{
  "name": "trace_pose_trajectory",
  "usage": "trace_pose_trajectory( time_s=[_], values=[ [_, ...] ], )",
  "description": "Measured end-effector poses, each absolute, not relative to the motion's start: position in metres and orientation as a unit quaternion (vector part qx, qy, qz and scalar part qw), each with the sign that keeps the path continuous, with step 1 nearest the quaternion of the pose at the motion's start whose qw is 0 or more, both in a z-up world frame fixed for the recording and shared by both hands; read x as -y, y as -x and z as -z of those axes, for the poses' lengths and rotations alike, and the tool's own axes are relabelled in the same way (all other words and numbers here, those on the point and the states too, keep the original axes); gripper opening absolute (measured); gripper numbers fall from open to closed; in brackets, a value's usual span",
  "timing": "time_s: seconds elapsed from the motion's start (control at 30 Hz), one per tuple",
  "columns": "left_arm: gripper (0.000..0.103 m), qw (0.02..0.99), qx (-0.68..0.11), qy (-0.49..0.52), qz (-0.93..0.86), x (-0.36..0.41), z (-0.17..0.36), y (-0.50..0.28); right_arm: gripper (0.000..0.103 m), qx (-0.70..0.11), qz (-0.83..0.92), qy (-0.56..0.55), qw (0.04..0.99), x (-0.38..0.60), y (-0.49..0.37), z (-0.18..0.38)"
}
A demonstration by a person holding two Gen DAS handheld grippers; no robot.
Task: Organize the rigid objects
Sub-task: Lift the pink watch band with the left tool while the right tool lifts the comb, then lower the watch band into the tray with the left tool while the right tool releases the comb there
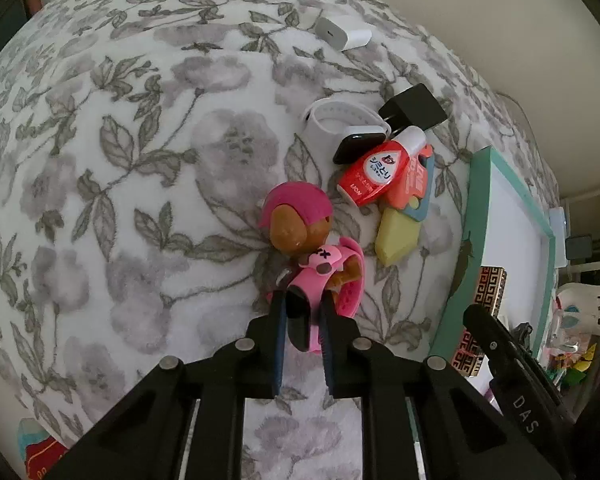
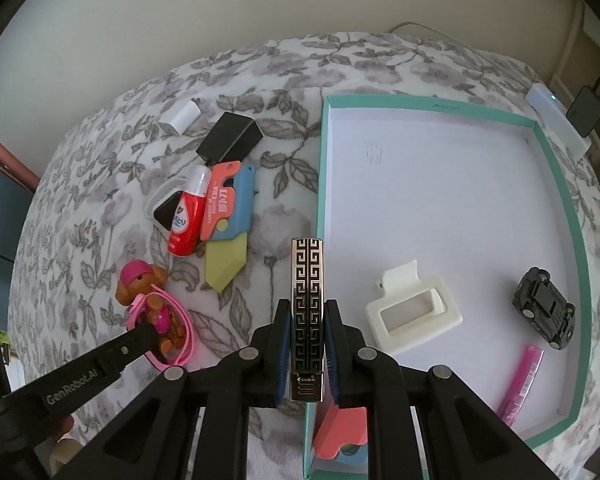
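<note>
Only the right wrist view shows right tongs [image 2: 307, 320] clamped on the patterned lighter [image 2: 307, 300]; left tongs [image 1: 303, 316] grip the pink watch [image 1: 332, 292].

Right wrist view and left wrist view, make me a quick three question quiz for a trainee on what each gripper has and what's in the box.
1. True or false: the right gripper is shut on the patterned case.
2. Which toy is the left gripper closed on? A) black toy car B) pink dog figure C) yellow toy knife
3. Fill in: the white hair clip lies inside the teal ____.

Key: 1 true; 2 B, the pink dog figure; 3 box.
</note>
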State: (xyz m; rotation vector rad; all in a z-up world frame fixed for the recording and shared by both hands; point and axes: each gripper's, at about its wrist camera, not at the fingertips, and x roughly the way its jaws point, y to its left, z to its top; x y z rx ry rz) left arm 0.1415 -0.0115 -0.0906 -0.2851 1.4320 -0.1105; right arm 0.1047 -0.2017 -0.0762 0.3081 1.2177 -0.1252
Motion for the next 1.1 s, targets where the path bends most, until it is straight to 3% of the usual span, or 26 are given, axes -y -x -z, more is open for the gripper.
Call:
trace_pose_trajectory(
  time_s=[0.33, 0.73, 1.1],
  values=[
    [0.016, 0.781, -0.6, 0.147, 0.092, 0.016, 0.049, -0.137, 0.016, -0.552, 0.062, -0.152, 0.818, 0.206, -0.102, 0.065],
    [0.016, 0.819, -0.517, 0.147, 0.2, 0.081, -0.005, -0.144, 0.016, -0.441, 0.18, -0.184, 0.86, 0.276, -0.079, 0.008],
    [0.016, 0.82, -0.518, 0.104, 0.218, 0.154, 0.009, -0.159, 0.016, -0.422, 0.249, -0.213, 0.846, 0.344, -0.064, 0.024]
  ],
)
